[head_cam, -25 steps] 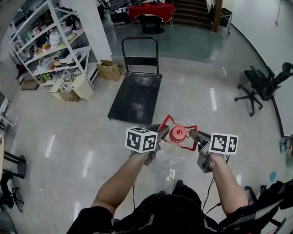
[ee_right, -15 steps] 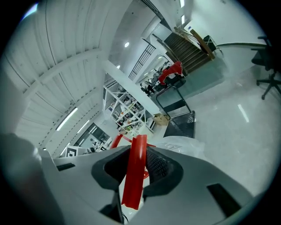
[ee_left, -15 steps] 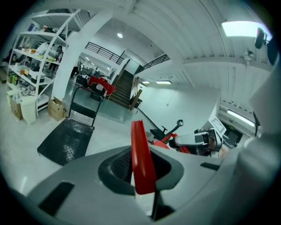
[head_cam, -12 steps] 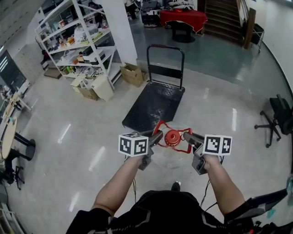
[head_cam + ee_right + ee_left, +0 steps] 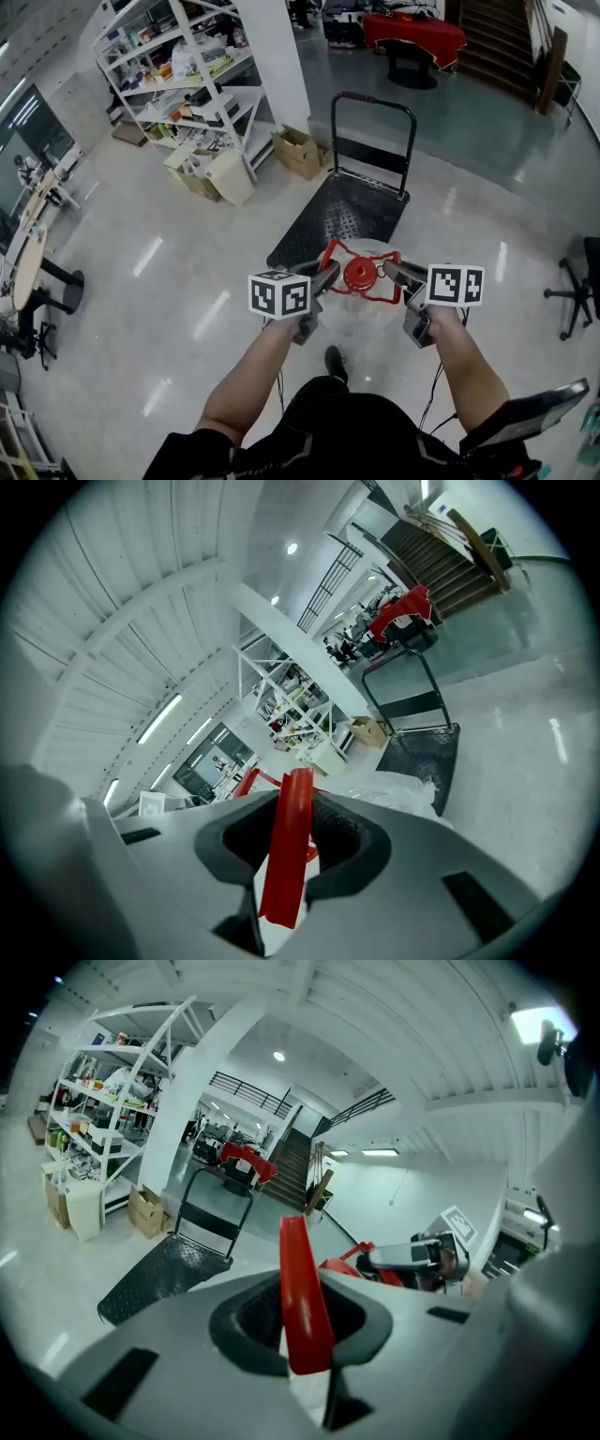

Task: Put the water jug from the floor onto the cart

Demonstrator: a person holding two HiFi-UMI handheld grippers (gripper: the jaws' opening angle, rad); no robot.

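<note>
Water jug (image 5: 362,275), clear body with red cap, hangs in the air in front of the person by its red handle frame (image 5: 330,255), at the near edge of the cart (image 5: 330,217) and not set down on it yet. Left gripper (image 5: 325,276) is clamped on the frame's left bar, right gripper (image 5: 395,272) is clamped on the right bar; both gripper views show a red strip pinched between the pads (image 5: 246,1318). Step in hand looks like the carry to the cart. To do it well: keep both grips level so the jug doesn't swing or tip, bring it over the middle of the black studded deck clear of the upright push handle (image 5: 377,103), lower it flat, and release only once the base sits. The risk is the cart rolling if bumped. The floor (image 5: 169,253) is glossy pale tile with light glare. Around: white shelving (image 5: 178,66) with clutter, cardboard boxes (image 5: 298,150) beside it, a red-draped table (image 5: 414,28) and stairs (image 5: 502,47) at the back.
</note>
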